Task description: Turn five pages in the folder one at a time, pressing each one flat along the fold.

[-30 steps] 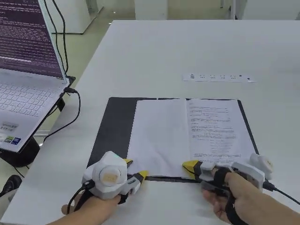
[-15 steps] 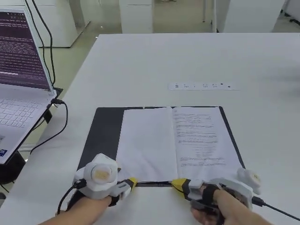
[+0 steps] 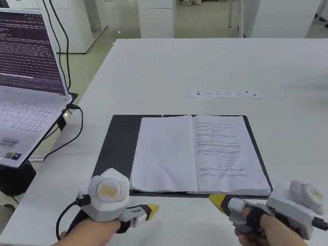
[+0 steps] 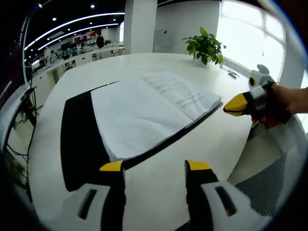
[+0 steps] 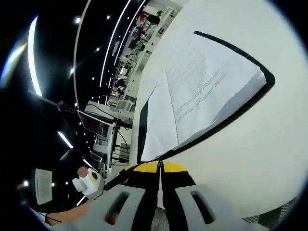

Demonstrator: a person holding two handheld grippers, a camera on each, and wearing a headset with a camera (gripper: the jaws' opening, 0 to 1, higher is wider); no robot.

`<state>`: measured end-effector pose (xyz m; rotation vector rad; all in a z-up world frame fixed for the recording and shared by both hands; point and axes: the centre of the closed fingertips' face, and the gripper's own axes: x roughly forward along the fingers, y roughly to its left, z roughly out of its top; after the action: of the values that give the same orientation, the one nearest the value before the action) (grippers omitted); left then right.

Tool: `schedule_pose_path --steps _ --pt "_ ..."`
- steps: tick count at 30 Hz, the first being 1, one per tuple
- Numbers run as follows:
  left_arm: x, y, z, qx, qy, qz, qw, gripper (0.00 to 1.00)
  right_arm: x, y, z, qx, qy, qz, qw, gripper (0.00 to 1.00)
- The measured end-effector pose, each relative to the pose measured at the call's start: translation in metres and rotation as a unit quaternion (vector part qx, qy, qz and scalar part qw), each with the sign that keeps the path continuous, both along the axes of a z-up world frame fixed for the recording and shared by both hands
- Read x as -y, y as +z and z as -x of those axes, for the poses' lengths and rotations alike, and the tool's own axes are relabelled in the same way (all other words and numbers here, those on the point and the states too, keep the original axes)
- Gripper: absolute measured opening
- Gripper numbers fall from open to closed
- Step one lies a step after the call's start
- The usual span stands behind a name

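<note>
**White workbench bearing an open folder, a gripper waiting at each near corner**

The workbench point(image 3: 205, 61) is stretching away into a bright office. The folder point(image 3: 119, 146) is lying open and flat on it in front of the person, with black cover showing at the left. A blank page point(image 3: 164, 154) is facing a printed page point(image 3: 225, 151) whose text is too small to read. A laptop point(image 3: 25, 87) is standing at the table's left edge, its purple screen showing lines that cannot be read. The left gripper view is adding a potted plant point(image 4: 206, 45) beyond the table. The left gripper point(image 4: 154, 166) is holding its jaws spread and empty, just short of the folder's near edge. The right gripper point(image 5: 159, 166) is pressing its jaws together on nothing, near the folder's right corner. A power strip point(image 3: 224, 94) is lying beyond the folder.
</note>
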<state>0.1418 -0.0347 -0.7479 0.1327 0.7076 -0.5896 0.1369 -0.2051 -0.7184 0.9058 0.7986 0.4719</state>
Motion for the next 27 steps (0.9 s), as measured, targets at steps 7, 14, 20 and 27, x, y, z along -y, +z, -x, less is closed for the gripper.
schedule_pose_path --steps 7,14,20,27 --pt "-0.011 0.042 0.001 0.042 0.039 0.021 0.9981 0.61 0.044 0.038 -0.002 0.111 0.027 0.132 0.9847 0.33" --pt "-0.024 0.079 0.002 0.087 0.110 0.063 0.9881 0.88 0.081 0.077 -0.004 0.215 -0.005 0.232 0.9486 0.74" --pt "-0.024 0.093 0.008 0.102 0.126 0.064 0.9847 0.99 0.107 0.080 -0.001 0.233 -0.009 0.274 0.9330 0.94" --pt "-0.022 0.105 0.008 0.114 0.147 0.076 0.9795 0.99 0.116 0.088 0.005 0.265 -0.003 0.284 0.9215 1.00"
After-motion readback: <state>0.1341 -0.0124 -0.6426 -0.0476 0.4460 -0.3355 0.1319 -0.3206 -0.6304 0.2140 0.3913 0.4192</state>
